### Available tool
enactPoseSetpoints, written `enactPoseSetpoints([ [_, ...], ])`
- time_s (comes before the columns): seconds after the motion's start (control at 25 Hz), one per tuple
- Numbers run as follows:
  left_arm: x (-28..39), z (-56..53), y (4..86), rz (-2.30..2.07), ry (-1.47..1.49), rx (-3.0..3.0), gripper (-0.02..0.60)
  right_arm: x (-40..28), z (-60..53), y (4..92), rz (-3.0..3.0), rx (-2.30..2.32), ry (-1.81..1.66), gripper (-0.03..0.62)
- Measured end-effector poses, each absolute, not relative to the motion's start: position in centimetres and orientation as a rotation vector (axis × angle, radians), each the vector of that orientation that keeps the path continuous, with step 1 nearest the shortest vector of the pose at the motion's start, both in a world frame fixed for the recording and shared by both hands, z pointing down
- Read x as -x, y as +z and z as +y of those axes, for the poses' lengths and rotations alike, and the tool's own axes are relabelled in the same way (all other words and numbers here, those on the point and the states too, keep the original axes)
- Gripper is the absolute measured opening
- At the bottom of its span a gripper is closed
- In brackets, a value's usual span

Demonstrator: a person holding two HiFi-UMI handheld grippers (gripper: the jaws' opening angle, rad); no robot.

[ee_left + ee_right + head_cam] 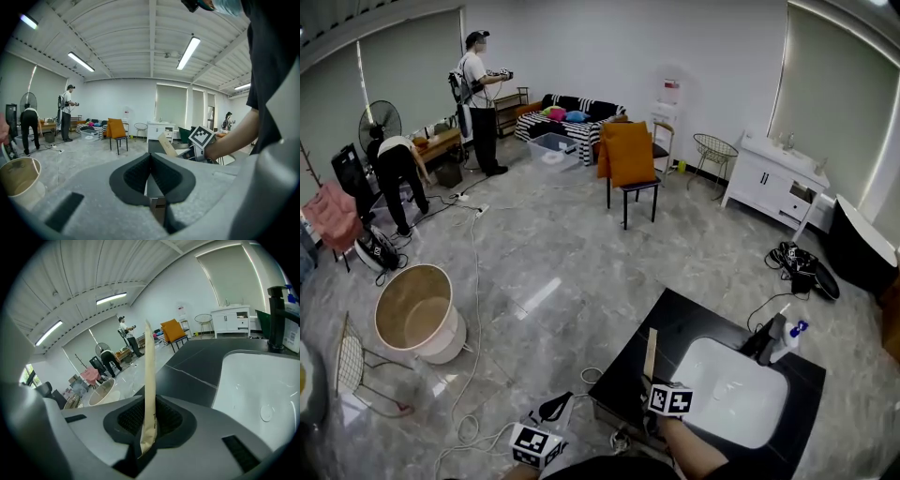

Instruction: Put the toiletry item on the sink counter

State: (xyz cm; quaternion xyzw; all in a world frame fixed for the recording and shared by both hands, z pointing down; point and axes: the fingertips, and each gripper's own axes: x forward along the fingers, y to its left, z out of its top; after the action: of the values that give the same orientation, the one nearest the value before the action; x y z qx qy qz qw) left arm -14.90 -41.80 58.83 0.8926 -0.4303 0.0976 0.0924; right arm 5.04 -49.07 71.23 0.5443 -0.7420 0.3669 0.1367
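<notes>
The toiletry item [651, 352] is a flat beige tube. It stands upright between the pads of my right gripper [653, 380], which is shut on its lower end [150, 371]. This gripper [149, 420] hovers over the left part of the black sink counter [675, 319], just left of the white basin [731, 389]. A black faucet [764, 339] and a white bottle with a blue cap [787, 339] stand at the basin's far side. My left gripper [551, 412] is low at the counter's left, off the counter. Its jaws [150, 159] are shut with nothing between them.
A round beige tub [417, 314] and a wire chair [356, 370] stand on the floor to the left, with cables trailing between them. Farther back are a chair with an orange cover [628, 159], a white cabinet [778, 178] and two people.
</notes>
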Motion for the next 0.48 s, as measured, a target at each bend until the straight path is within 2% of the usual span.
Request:
enactPoseSetpoints([
  [0.48,14.1,-44.6,59.8,-1.328,0.273,-2.596,0.009,-6.8,-54.5,73.9,-2.079,-1.643,1.249,0.054],
])
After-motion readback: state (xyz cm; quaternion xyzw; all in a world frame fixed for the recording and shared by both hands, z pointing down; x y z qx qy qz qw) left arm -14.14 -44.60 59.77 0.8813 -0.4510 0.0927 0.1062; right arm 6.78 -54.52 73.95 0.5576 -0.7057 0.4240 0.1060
